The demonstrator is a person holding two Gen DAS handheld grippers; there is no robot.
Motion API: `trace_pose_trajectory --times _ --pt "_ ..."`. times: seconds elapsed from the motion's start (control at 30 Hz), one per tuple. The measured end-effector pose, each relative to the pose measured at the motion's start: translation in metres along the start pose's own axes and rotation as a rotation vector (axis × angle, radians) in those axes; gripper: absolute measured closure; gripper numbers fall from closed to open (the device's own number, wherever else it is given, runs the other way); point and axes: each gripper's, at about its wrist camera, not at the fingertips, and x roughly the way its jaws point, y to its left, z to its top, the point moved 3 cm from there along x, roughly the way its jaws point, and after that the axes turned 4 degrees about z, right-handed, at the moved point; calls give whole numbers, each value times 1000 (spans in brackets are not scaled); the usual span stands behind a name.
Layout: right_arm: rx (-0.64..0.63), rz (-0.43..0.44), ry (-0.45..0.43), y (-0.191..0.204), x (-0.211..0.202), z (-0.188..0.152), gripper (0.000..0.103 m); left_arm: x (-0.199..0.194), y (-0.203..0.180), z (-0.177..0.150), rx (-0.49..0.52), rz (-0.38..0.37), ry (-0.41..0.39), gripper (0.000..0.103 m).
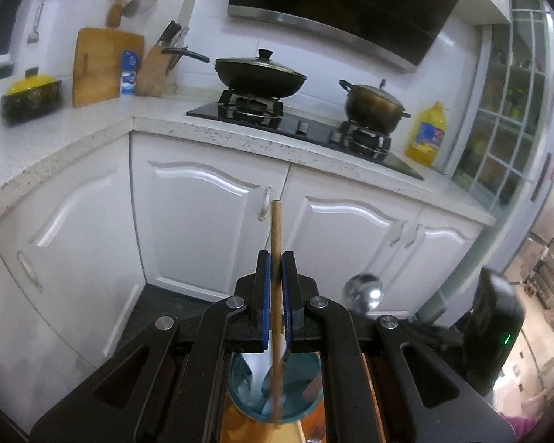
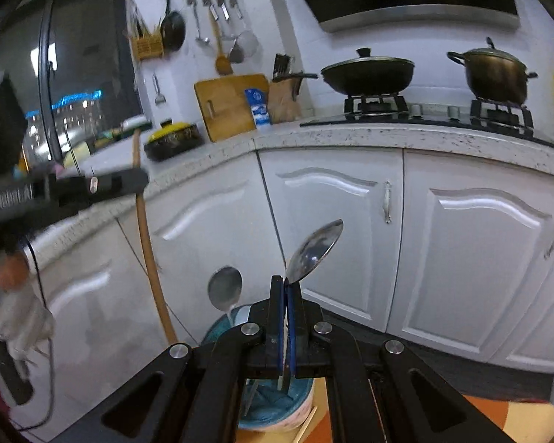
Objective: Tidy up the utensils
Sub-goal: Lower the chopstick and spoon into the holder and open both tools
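Blue-padded black tongs fill the foreground of both views. The left tongs [image 1: 276, 258] are closed to a narrow slit on a slim pale wooden chopstick [image 1: 276, 229], gripped partway along its length so that its top stands above the pads and its lower end hangs down into a round teal bowl [image 1: 306, 398] directly below. The right tongs [image 2: 285, 284] are pressed fully together on the flat handle of a shiny steel spoon [image 2: 315, 251], whose oval bowl tilts up and to the right; the handle's lower end points into the same teal bowl [image 2: 277, 411]. A second steel spoon [image 2: 224, 288] stands in that bowl, its smooth rounded end up. Both utensils appear to be held upright over the bowl because it likely serves as the shared holder for sorting.

Beyond stand glossy white cabinet doors [image 2: 328, 221] with arched panels. Above them runs a speckled pale stone bench [image 1: 55, 136] carrying a black glass gas hob [image 1: 299, 125]. On it sit a lidded black wok [image 1: 260, 75] and a bronze-coloured lidded pot [image 1: 373, 105]. A wooden chopping board [image 1: 105, 64] leans against the white tiled wall.
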Motion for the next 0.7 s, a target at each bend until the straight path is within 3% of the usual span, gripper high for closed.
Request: trace_pose_trajectory --times 0.2,0.37,0.5,0.7 --pt "-61 -25 47 0 22 -21 102 5 14 17 -22 -18 -2 99" --pt "-69 -20 85 -3 28 -37 102 19 16 4 -25 13 16 99" --pt "-78 0 133 2 35 -53 102 18 13 -9 23 88 -46 98" --pt "-85 20 184 5 36 -68 101 13 13 -3 19 84 -70 99"
